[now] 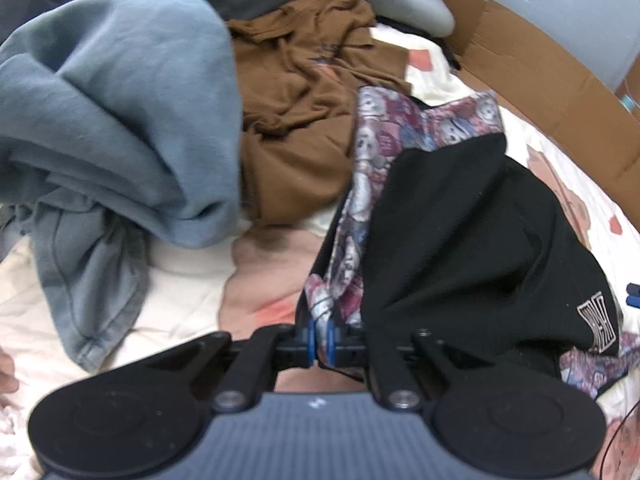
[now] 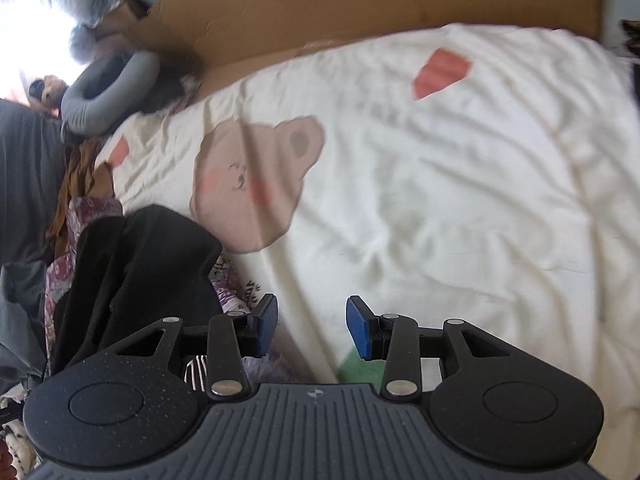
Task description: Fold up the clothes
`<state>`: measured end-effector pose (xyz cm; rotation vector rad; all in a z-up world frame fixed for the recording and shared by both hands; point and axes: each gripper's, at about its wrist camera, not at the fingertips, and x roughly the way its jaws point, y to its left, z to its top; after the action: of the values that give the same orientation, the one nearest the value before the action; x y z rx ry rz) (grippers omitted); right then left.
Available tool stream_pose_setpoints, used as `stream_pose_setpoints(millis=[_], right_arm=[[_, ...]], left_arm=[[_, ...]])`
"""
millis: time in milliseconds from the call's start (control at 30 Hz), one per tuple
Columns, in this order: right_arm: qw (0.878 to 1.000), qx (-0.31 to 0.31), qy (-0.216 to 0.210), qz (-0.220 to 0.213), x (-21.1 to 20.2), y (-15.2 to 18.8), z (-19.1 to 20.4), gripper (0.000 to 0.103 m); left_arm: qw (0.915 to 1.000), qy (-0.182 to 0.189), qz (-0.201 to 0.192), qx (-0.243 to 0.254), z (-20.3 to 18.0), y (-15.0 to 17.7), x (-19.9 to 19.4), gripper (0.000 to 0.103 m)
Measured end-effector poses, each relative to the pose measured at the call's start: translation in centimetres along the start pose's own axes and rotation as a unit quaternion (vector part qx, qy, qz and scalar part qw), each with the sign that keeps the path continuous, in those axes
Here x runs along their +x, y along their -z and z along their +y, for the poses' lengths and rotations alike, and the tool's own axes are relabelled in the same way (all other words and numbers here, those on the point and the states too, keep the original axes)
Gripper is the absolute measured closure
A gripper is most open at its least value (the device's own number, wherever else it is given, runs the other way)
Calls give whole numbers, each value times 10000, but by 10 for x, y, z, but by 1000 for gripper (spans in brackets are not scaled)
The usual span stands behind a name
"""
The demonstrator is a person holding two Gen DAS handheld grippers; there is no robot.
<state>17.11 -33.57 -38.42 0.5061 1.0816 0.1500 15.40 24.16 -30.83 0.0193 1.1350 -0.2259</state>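
My left gripper (image 1: 320, 338) is shut on the edge of a black garment with a patterned purple lining (image 1: 460, 232), which hangs up from the bed. The same black garment (image 2: 136, 264) shows at the left of the right wrist view. My right gripper (image 2: 312, 326) is open above the cream bedsheet (image 2: 440, 200), with nothing between its blue pads (image 2: 360, 332). A blue-grey sweatshirt (image 1: 120, 120) lies heaped at the left, and a brown shirt (image 1: 304, 120) lies crumpled behind the black garment.
Flattened cardboard (image 1: 560, 92) lines the far side of the bed. A grey neck pillow (image 2: 104, 92) lies near the cardboard (image 2: 360, 4). The sheet carries a bear print (image 2: 256, 184) and red patches. A hand (image 1: 6, 376) shows at the left edge.
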Motion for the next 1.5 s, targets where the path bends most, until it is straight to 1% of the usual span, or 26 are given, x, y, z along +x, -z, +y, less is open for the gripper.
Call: stream_pose_setpoints(millis=[200, 267, 300, 367, 433, 500, 600, 733, 833, 900, 933, 967, 1033, 1167, 1333, 1500], right_arm=[[9989, -232, -294, 284, 35, 3, 28, 58], [9983, -339, -343, 322, 41, 3, 37, 58], [9980, -393, -367, 341, 45, 3, 42, 58], [9972, -501, -414, 378, 52, 3, 51, 58], [9965, -574, -457, 394, 56, 2, 58, 58], [9962, -618, -490, 374, 58, -1, 63, 58], [9962, -657, -470, 330, 62, -8, 66, 58], [9957, -685, -506, 369, 74, -17, 67, 58], [9945, -738, -598, 450, 84, -24, 71, 57], [9937, -824, -629, 420, 88, -30, 75, 56], [9933, -883, -637, 392, 89, -33, 77, 54], [9930, -939, -629, 347, 90, -36, 79, 49], [9923, -991, -668, 317, 92, -41, 81, 46], [9905, -1112, -737, 329, 98, -46, 87, 46], [9882, -1221, -814, 434, 109, -48, 94, 46], [9852, -1362, -897, 526, 119, -51, 102, 46]], left_arm=[[9992, -158, 296, -199, 9, 16, 4, 96], [9988, -100, 419, -221, 6, 17, 7, 93], [9988, -68, 439, -202, 3, 16, 7, 87], [9994, -24, 310, -115, -4, 13, 4, 84], [9998, 32, 168, -87, -11, 8, 1, 64], [9999, 83, 1, -89, -17, 0, -1, 55], [9997, 164, -169, -7, -28, -14, 1, 52], [9990, 295, -315, 119, -42, -33, 16, 41], [9976, 402, -493, 286, -55, -49, 23, 40], [9964, 448, -576, 443, -64, -61, 28, 38], [9956, 476, -611, 532, -69, -67, 30, 38], [9948, 491, -644, 621, -74, -73, 32, 37], [9926, 509, -684, 864, -85, -85, 37, 32], [9858, 504, -757, 1411, -108, -109, 49, 32], [9815, 592, -903, 1582, -128, -140, 63, 29], [9763, 710, -1052, 1753, -152, -160, 79, 29]])
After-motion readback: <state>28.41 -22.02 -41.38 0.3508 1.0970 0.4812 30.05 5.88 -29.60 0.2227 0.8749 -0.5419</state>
